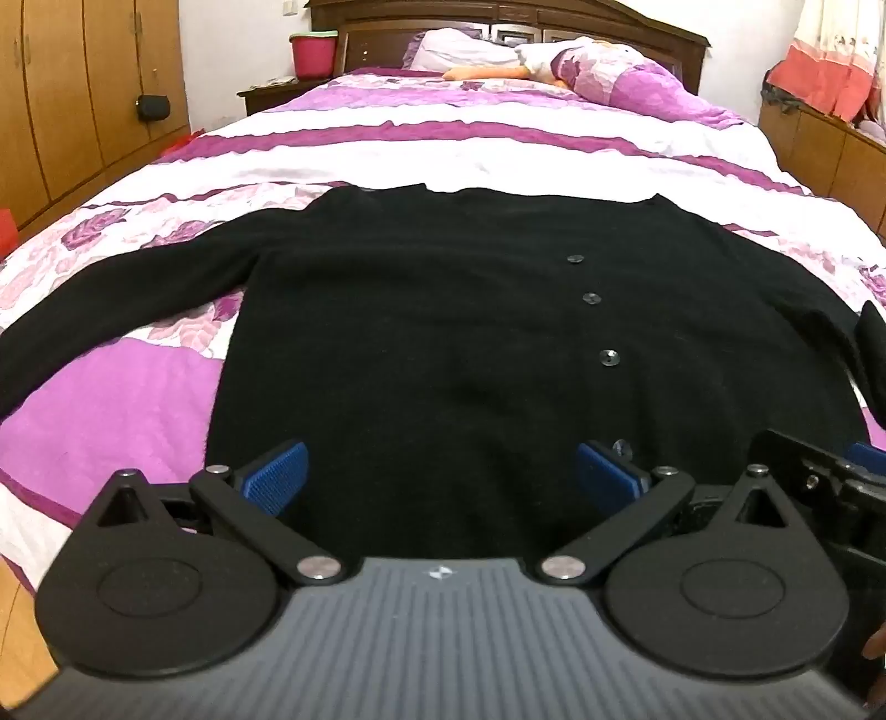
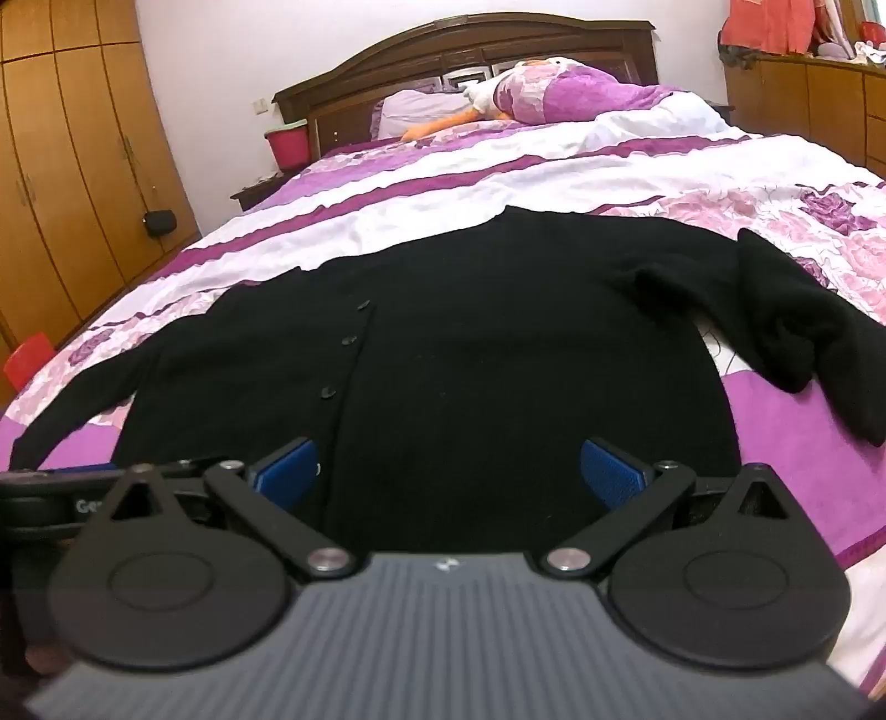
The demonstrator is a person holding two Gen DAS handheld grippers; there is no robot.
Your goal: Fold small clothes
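A black buttoned cardigan (image 1: 443, 343) lies flat, front up, on the bed, hem toward me; it also shows in the right wrist view (image 2: 498, 354). Its left sleeve (image 1: 111, 299) stretches out to the left. Its right sleeve (image 2: 803, 327) is bunched and folded over at the right. My left gripper (image 1: 440, 471) is open and empty, just above the hem on the left half. My right gripper (image 2: 448, 465) is open and empty over the hem on the right half. The right gripper also shows at the right edge of the left wrist view (image 1: 830, 487).
The bed has a purple, pink and white floral cover (image 1: 498, 144) with pillows (image 1: 598, 72) at the headboard. Wooden wardrobes (image 1: 83, 99) stand to the left, a pink bin (image 1: 313, 52) on a nightstand, and a wooden cabinet (image 1: 830, 155) to the right.
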